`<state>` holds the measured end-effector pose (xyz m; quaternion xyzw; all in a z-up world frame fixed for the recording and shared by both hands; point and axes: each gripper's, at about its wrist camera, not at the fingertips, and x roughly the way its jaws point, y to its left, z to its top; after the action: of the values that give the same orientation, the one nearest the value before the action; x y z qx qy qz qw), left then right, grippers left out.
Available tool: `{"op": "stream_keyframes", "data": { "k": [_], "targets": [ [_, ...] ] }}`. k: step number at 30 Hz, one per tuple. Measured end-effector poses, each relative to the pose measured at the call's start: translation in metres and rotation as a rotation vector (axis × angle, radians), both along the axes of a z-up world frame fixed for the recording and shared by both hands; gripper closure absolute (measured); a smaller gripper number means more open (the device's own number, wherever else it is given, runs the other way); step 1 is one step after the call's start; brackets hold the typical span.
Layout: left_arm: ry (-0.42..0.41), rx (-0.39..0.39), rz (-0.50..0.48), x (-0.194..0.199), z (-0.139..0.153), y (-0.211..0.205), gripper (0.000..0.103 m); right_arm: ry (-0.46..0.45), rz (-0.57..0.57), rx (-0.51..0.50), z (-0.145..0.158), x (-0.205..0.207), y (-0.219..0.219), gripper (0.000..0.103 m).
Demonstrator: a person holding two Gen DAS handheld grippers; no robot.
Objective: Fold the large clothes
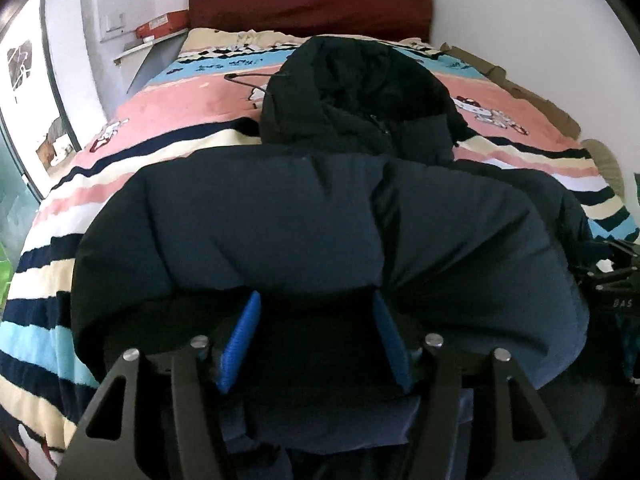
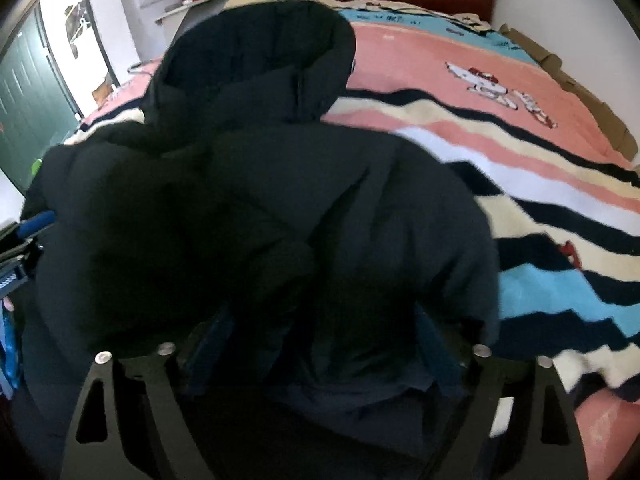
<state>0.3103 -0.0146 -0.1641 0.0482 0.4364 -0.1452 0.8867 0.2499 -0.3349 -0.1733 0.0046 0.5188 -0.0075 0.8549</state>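
Observation:
A dark navy hooded puffer jacket (image 1: 320, 216) lies on the striped bed, hood (image 1: 352, 80) toward the headboard. My left gripper (image 1: 316, 312) has its blue pads (image 1: 240, 340) on either side of a thick fold of the jacket's lower part, which bulges over the fingertips. In the right wrist view the same jacket (image 2: 260, 200) fills the middle. My right gripper (image 2: 324, 320) has a bunch of jacket fabric between its fingers, which are dark and partly buried. The left gripper shows at the left edge of the right wrist view (image 2: 24, 236). The right gripper shows at the right edge of the left wrist view (image 1: 612, 280).
The bed has a pink, cream, blue and navy striped cartoon blanket (image 1: 180, 112) and a dark red headboard (image 1: 312, 4). A shelf with a red box (image 1: 160, 26) is at the back left. A doorway (image 2: 68, 40) is on the left. Cardboard (image 2: 580, 88) lines the bed's right side.

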Motion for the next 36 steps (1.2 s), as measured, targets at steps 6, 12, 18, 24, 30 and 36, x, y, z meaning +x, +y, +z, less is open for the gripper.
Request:
{"op": "stream_keyframes", "data": {
  "k": [6, 12, 18, 24, 30, 36],
  "targets": [
    [0.065, 0.008, 0.004, 0.006, 0.011, 0.002, 0.046, 0.033, 0.005, 0.002, -0.002, 0.005, 0.0, 0.013],
    [0.044, -0.12, -0.046, 0.037, 0.067, 0.025, 0.046, -0.011, 0.028, 0.076, 0.04, -0.002, -0.018, 0.02],
    [0.073, -0.178, -0.114, 0.139, 0.1, 0.015, 0.045, -0.085, 0.033, 0.154, 0.082, 0.066, -0.041, 0.016],
    [0.132, -0.213, -0.153, 0.251, 0.091, -0.02, 0.045, -0.096, 0.046, 0.286, 0.076, 0.189, -0.056, 0.012],
    [0.183, -0.237, -0.148, 0.337, 0.05, -0.049, 0.045, -0.083, 0.011, 0.42, 0.042, 0.297, -0.065, 0.011],
    [0.317, -0.345, -0.089, 0.388, -0.021, -0.054, 0.045, -0.028, -0.002, 0.475, -0.006, 0.36, -0.063, 0.009]
  ]
}}
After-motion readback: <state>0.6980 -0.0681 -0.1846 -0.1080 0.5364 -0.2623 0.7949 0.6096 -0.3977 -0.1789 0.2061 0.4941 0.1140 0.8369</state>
